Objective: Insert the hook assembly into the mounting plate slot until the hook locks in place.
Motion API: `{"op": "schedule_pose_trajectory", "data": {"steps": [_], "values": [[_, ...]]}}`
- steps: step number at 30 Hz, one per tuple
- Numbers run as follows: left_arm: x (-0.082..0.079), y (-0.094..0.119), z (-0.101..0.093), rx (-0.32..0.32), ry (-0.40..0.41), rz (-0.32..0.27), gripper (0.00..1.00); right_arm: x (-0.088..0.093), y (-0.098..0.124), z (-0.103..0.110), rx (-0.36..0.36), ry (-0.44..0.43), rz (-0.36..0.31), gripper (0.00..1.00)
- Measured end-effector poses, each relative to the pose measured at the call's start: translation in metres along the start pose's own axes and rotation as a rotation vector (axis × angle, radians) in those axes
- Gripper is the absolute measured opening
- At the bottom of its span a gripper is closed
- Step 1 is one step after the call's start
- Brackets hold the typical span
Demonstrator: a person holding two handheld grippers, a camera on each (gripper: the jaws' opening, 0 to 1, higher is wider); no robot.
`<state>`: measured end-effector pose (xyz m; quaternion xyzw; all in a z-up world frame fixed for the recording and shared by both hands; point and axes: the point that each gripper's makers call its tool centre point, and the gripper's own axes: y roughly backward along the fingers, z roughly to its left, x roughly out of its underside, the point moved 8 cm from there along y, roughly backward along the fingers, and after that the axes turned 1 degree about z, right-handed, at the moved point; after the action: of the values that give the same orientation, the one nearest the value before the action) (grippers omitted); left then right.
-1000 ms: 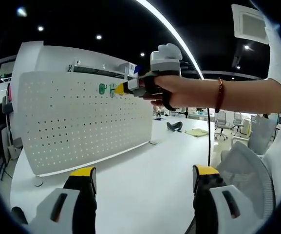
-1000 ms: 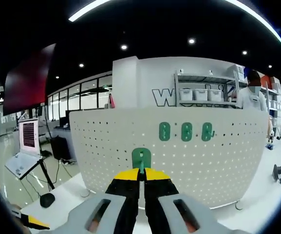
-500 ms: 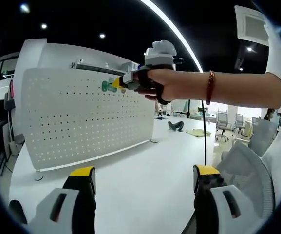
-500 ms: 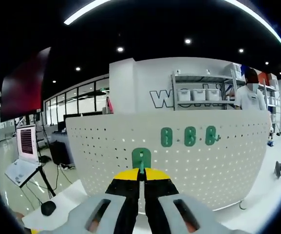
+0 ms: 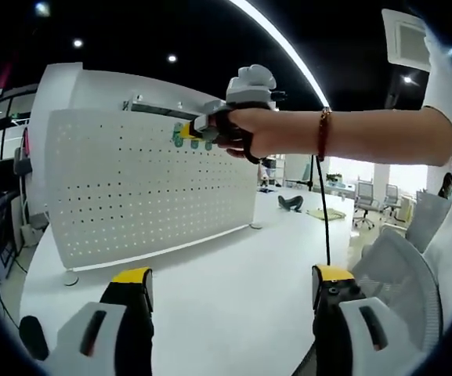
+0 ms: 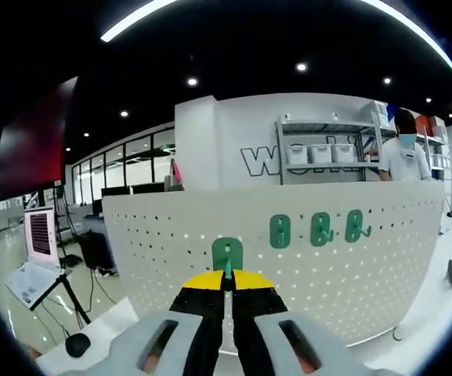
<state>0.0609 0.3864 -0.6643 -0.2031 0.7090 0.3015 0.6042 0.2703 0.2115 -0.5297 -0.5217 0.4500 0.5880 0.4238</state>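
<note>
A white perforated mounting plate (image 5: 131, 188) stands upright on the white table, and it also faces me in the right gripper view (image 6: 171, 243). Three green hooks (image 6: 318, 229) hang in a row near its top edge. My right gripper (image 6: 227, 279) is shut on a fourth green hook (image 6: 227, 254), held in front of the plate, left of that row. In the left gripper view a hand holds the right gripper (image 5: 188, 131) up by the plate's upper edge, close to the green hooks (image 5: 202, 142). My left gripper (image 5: 233, 282) stays low over the table, open, with nothing between its jaws.
The white table (image 5: 233, 258) runs in front of the plate. A mesh chair (image 5: 398, 258) is at my right, with office chairs farther back. Behind the plate stand a shelf with bins (image 6: 320, 153) and a person in white (image 6: 406, 157). A monitor on a stand (image 6: 41, 235) is at the left.
The right gripper with its hook has shifted left along the plate and a little nearer to it; the three mounted hooks now lie further right in its view. The left gripper stays open.
</note>
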Motion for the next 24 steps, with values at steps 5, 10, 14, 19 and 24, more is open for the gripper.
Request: {"op": "schedule_pose_trajectory", "data": {"steps": [5, 10, 14, 19, 24], "values": [[-0.001, 0.0, 0.002, -0.006, 0.005, -0.001, 0.85, -0.006, -0.006, -0.005, 0.02, 0.001, -0.01, 0.01], [-0.004, -0.001, 0.004, -0.012, -0.004, -0.005, 0.85, -0.009, -0.013, -0.008, 0.035, 0.003, -0.011, 0.01], [-0.004, -0.002, 0.004, -0.012, -0.001, -0.01, 0.84, -0.01, -0.018, -0.01, 0.05, -0.007, -0.006, 0.01], [-0.003, 0.0, 0.005, -0.008, -0.002, -0.004, 0.84, -0.013, -0.025, -0.006, 0.062, 0.0, -0.009, 0.01], [-0.005, 0.003, 0.009, -0.015, -0.004, -0.004, 0.84, -0.015, -0.033, -0.004, 0.06, 0.003, -0.005, 0.01]]}}
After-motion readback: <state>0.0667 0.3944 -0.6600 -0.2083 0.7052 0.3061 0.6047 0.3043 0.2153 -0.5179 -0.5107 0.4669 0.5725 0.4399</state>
